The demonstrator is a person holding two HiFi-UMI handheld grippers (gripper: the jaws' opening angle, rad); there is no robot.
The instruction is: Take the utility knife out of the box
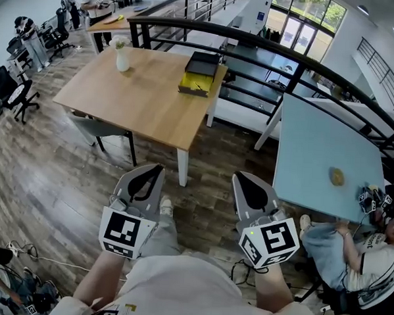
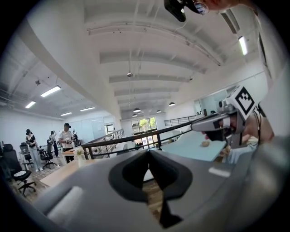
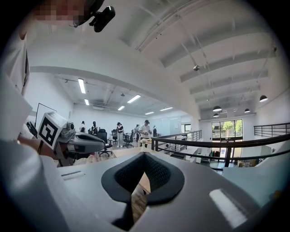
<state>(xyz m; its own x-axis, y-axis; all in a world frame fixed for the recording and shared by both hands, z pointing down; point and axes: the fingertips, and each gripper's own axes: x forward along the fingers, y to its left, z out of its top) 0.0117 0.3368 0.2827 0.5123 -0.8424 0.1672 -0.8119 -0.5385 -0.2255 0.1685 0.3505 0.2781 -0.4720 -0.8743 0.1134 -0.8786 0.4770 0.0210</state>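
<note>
Left gripper (image 1: 155, 168): held low in front of the person, over the wooden floor (image 1: 44, 178), well short of the wooden desk (image 1: 141, 98). Its own view shows the jaws together with nothing between them (image 2: 147, 154).
Right gripper (image 1: 239, 177): beside the left one and apart from it, at about the same height and pointing the same way. Its jaws are pressed together and empty (image 3: 144, 155).
Box (image 1: 200, 73): black on top with yellow below, lying on the wooden desk near its far right edge, well apart from both grippers.
Utility knife: cannot be made out in any view; only the outside of the box shows.
Vase (image 1: 122, 56): white, upright, with a small flower, on the far left part of the wooden desk, apart from the box.
Blue desk (image 1: 316, 153): to the right of the wooden desk, with one small brownish object (image 1: 337, 175) on it, too small to tell what it is.
Railing (image 1: 275, 52): black, curving behind both desks.
Seated person (image 1: 366, 251): at the near right corner of the blue desk.
Background: people standing by another desk (image 1: 115, 21) at the far left, with office chairs (image 1: 19, 91) near them.
</note>
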